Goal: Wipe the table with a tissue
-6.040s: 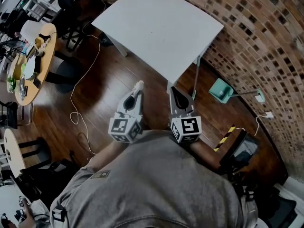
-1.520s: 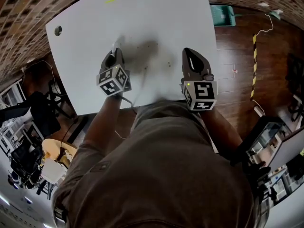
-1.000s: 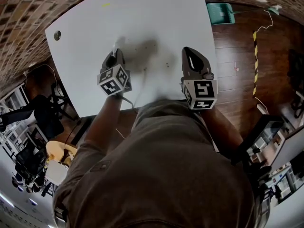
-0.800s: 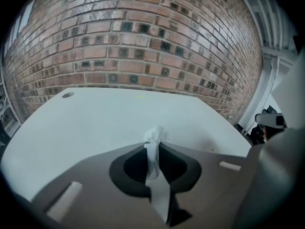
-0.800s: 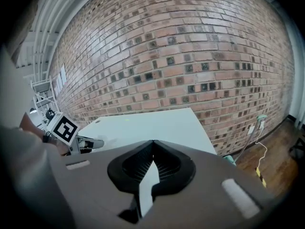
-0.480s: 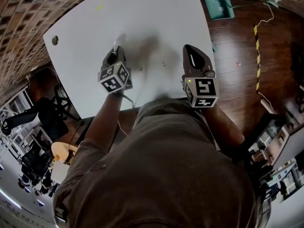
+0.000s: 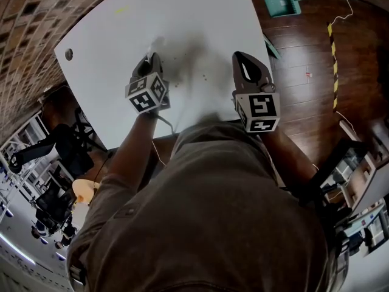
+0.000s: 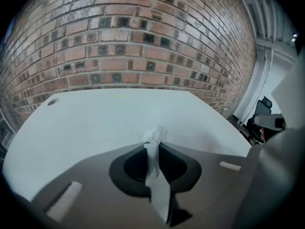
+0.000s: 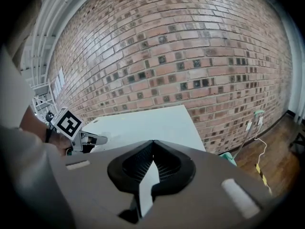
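The white table [image 7: 182,11] carries a grey smudge and dark specks [image 7: 197,62] between my two grippers. A crumpled white tissue [image 7: 157,43] pokes out of my left gripper [image 7: 151,57], which is shut on it and held over the table's near left part. In the left gripper view the tissue [image 8: 155,136] is clamped upright between the jaws of that gripper [image 8: 152,150], above the table [image 8: 86,123]. My right gripper [image 7: 238,56] hovers over the table's near right part. Its jaws are shut in the right gripper view [image 9: 153,142], with nothing between them.
A brick wall [image 8: 124,46] runs behind the table. A round cable hole [image 7: 68,54] sits near the table's far left corner. On the wooden floor to the right lie a green dustpan [image 7: 281,2] and striped tape [image 7: 332,30]. Office chairs [image 7: 70,148] stand at the left.
Six seconds ago both grippers hung over the floor short of the table; now they are over it. In the last second the left gripper with the tissue edged slightly farther onto the table.
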`<state>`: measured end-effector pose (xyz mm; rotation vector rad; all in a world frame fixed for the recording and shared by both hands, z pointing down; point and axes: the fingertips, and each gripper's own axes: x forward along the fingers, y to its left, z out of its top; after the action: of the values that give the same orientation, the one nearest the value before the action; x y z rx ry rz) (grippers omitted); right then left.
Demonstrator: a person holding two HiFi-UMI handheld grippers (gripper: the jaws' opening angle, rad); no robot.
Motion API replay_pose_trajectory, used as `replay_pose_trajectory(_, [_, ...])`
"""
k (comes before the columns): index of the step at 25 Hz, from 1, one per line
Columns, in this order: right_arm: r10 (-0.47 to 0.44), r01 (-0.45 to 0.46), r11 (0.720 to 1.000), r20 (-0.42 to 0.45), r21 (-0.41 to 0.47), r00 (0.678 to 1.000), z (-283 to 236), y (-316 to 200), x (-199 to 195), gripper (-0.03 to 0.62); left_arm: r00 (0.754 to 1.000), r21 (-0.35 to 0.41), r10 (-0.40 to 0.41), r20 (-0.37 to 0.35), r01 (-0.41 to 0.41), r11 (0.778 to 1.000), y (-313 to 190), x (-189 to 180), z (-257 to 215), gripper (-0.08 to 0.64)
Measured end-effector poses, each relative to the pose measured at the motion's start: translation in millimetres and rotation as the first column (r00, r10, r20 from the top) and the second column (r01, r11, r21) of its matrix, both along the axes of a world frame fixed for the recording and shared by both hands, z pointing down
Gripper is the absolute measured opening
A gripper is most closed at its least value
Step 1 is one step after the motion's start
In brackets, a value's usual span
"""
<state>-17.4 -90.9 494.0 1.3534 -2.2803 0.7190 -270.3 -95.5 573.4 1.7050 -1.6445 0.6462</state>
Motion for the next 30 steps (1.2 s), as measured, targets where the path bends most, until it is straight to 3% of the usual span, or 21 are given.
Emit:
replay_pose_trajectory(7, [-0.001,0.001,1.0,0.015,0.001,1.0,-0.7,0.0,4.5,0.014,0.997,-0.02,0.071,-0.027,-0.072,0.997,-2.1,25.0,-2.1,0.034])
replay_pose_trajectory(14, [-0.001,0.001,1.0,0.017,-0.001,1.0,-4.3,2.2,7.4,0.014,0.997,-0.015,0.072,-0.018,-0.072,0.997,-0.7,25.1,-5.1,0.035])
replay_pose_trajectory(30, [-0.047,0.048,0.999,-0.018,0.022,0.999,-12.0,12.5,-3.8,0.014,1.0,-0.011,-0.012,0.009,0.012,1.0,19.6,-11.8,-2.7,0.035])
